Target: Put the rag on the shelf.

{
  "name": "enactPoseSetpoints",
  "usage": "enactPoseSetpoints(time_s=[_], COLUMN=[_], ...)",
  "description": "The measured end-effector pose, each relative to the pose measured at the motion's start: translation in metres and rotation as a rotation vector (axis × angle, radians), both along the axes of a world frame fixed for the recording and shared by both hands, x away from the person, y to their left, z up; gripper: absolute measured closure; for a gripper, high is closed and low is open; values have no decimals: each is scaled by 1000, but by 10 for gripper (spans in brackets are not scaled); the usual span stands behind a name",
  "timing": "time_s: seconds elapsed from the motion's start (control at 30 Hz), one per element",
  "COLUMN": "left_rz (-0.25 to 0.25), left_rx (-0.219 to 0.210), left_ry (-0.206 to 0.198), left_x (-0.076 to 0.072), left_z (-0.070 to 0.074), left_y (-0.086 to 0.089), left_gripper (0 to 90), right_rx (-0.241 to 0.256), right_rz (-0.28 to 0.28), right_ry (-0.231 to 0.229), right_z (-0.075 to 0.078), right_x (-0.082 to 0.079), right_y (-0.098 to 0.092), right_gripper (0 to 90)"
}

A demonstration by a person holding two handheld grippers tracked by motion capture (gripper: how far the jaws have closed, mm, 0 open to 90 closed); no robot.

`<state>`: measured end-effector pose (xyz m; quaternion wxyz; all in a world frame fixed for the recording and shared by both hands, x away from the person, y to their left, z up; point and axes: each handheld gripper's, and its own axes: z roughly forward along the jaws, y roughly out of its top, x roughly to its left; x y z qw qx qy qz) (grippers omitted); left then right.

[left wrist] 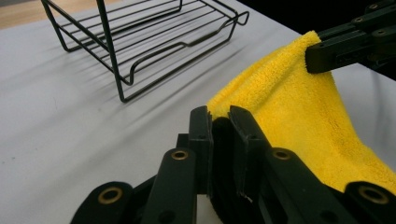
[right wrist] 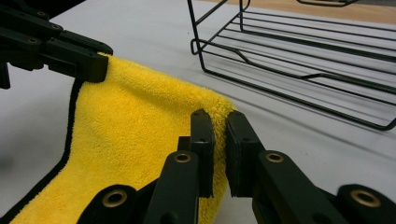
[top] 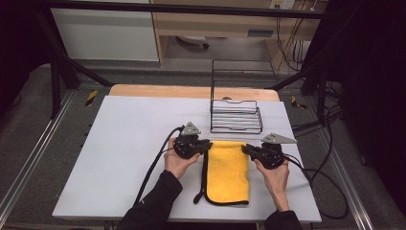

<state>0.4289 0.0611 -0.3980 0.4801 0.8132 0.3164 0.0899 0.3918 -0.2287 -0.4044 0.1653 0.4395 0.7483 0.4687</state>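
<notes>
Yellow cloth (top: 228,170), soft, limp and light, lies near the desk's (top: 119,143) front edge, left gripper (top: 207,145) and right gripper (top: 246,148) each clamped on a far corner, correctly.

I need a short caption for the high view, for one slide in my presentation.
Both claws, left and right, pinch the far corners of a folded yellow cloth before a wire rack.

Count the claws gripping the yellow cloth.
2. The left claw pinches the yellow cloth's far left corner; the right claw pinches its far right corner.
</notes>
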Motion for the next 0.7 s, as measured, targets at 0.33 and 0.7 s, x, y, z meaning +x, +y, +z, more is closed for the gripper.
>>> enactPoseSetpoints(time_s=[0.33, 0.7], left_rz=[6, 11], left_rx=[-35, -73], left_ry=[-43, -100], left_x=[-9, -20], left_z=[15, 38], left_y=[1, 2], left_gripper=[795, 795], right_rx=[21, 28], right_rz=[4, -7], right_ry=[-50, -134], right_z=[13, 34], right_x=[-8, -20], right_y=[-3, -5], right_gripper=[831, 831])
